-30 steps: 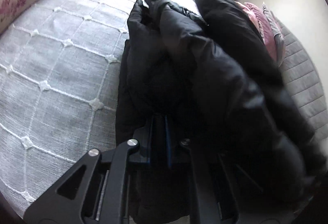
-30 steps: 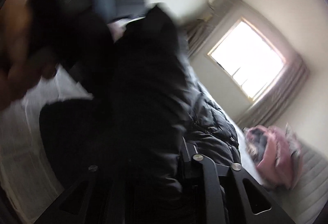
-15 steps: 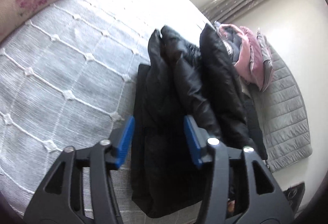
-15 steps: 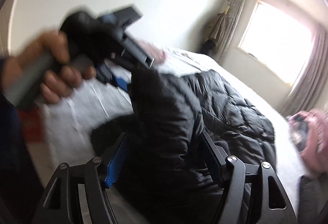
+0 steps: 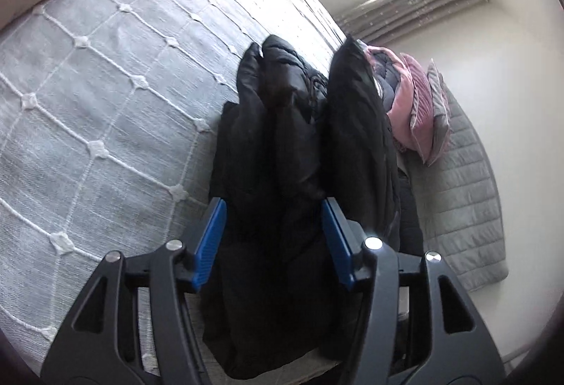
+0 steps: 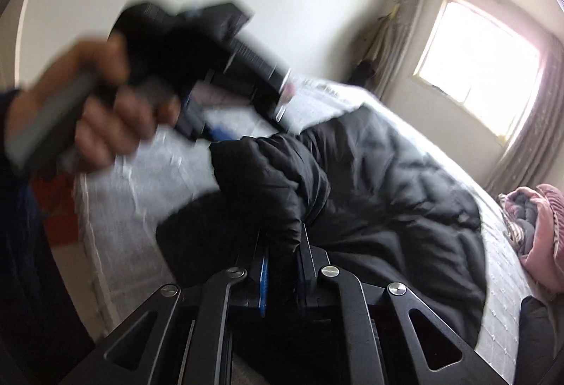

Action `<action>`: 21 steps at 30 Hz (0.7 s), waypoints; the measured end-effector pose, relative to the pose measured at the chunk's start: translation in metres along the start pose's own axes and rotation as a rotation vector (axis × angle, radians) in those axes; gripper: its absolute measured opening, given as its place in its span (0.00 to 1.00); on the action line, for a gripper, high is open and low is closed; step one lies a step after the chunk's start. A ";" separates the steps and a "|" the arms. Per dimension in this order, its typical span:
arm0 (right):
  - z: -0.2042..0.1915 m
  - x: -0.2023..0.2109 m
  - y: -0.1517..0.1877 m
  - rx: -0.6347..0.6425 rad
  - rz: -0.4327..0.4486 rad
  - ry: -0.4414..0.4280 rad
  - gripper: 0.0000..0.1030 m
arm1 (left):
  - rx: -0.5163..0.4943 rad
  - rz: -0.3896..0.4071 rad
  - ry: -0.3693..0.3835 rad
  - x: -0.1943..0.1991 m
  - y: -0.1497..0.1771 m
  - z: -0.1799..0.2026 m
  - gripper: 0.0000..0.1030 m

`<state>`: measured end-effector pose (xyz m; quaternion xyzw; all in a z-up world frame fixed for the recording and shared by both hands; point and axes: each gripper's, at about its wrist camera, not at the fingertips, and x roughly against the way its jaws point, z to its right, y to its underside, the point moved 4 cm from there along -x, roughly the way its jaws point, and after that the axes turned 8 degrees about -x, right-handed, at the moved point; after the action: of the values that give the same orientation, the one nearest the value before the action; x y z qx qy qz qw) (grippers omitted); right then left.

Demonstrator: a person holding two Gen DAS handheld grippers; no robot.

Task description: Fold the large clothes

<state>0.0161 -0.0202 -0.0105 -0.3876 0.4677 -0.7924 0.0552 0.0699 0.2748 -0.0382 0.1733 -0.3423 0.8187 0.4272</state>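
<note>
A: Left tool (image 5: pixel 274 237)?
B: Released, blue pads spread wide, hovering above black puffer jacket (image 5: pixel 282 173) with the near folds showing between them.

A: Right tool (image 6: pixel 282 265)?
B: Clenched on a bunched fold of the jacket, just beyond the fingertips.

A: Jacket's place?
B: Heaped on the grey quilted bed (image 5: pixel 105 103), pink clothes (image 5: pixel 416 110) far right

Daylight from blown-out window (image 6: pixel 479 67) at 2 o'clock; bedspread (image 5: pixel 105 103) glares; black jacket (image 5: pixel 282 173) underexposed; hand (image 6: pixel 91 103) at 9 o'clock motion-blurred; fisheye edges curved, dark corners
</note>
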 end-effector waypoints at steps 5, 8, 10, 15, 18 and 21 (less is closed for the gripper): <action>-0.002 -0.018 0.015 -0.027 -0.090 -0.080 0.11 | -0.023 0.011 -0.030 0.003 0.001 0.006 0.56; 0.006 -0.020 0.018 -0.063 -0.119 -0.103 0.12 | -0.044 0.012 -0.050 0.002 0.002 0.011 0.56; 0.010 -0.021 0.019 -0.087 -0.124 -0.119 0.16 | -0.046 0.024 -0.056 0.003 0.000 0.015 0.56; 0.029 0.007 0.008 -0.174 -0.128 -0.233 0.23 | -0.074 0.090 -0.061 0.020 -0.006 0.024 0.66; 0.071 0.047 -0.007 -0.362 -0.041 -0.410 0.24 | -0.129 0.136 -0.067 0.028 -0.010 0.036 0.68; 0.132 0.080 -0.007 -0.557 0.062 -0.461 0.39 | -0.211 0.163 -0.094 0.028 -0.014 0.053 0.68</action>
<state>0.0505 -0.1442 0.0741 -0.5417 0.6526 -0.5243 0.0756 0.0647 0.2592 0.0208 0.1372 -0.4591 0.8012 0.3584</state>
